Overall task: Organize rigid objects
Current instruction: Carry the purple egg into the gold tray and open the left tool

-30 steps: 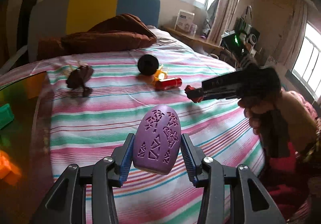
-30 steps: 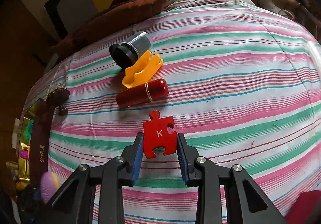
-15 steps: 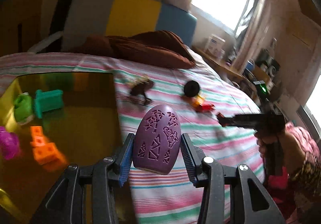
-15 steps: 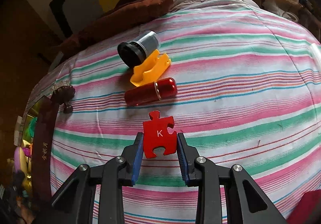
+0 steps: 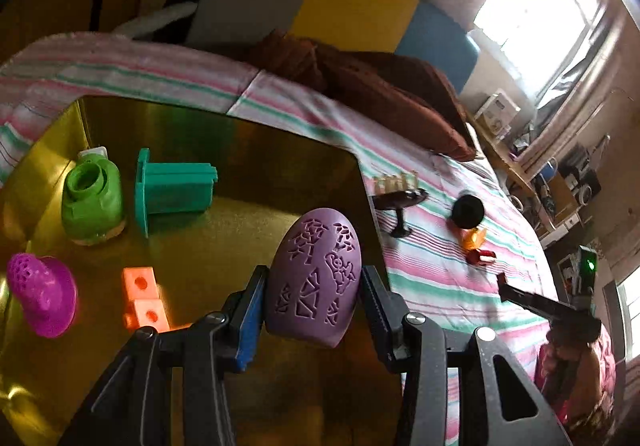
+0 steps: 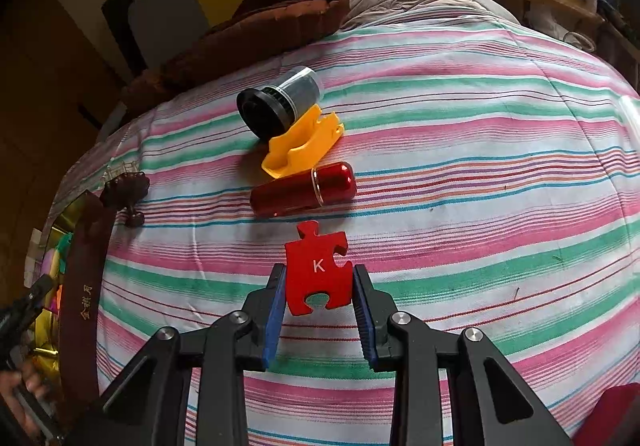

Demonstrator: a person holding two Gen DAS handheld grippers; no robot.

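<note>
My left gripper [image 5: 310, 298] is shut on a purple egg-shaped object [image 5: 314, 278] with cut-out patterns, held above the gold tray [image 5: 256, 150]. In the tray lie a green bottle [image 5: 91, 202], a teal block [image 5: 170, 188], a magenta perforated piece [image 5: 42, 296] and orange cubes [image 5: 142, 298]. My right gripper [image 6: 319, 302] is shut on a red puzzle piece [image 6: 316, 270] marked K, held over the striped bedspread [image 6: 500, 150]. Ahead of it lie a red capsule [image 6: 304, 188], a yellow plastic piece [image 6: 302, 146] and a black-capped clear jar [image 6: 278, 104].
A dark brown carved stand [image 6: 126, 192] sits near the tray's edge, also in the left wrist view [image 5: 398, 208]. A brown blanket [image 6: 260, 30] is heaped at the bed's far side. Shelves with clutter [image 5: 560, 182] stand beyond the bed.
My left gripper has swung left with the purple egg, from over the bedspread to over the gold tray. My right gripper has stayed nearly still, drifting slightly with the puzzle piece.
</note>
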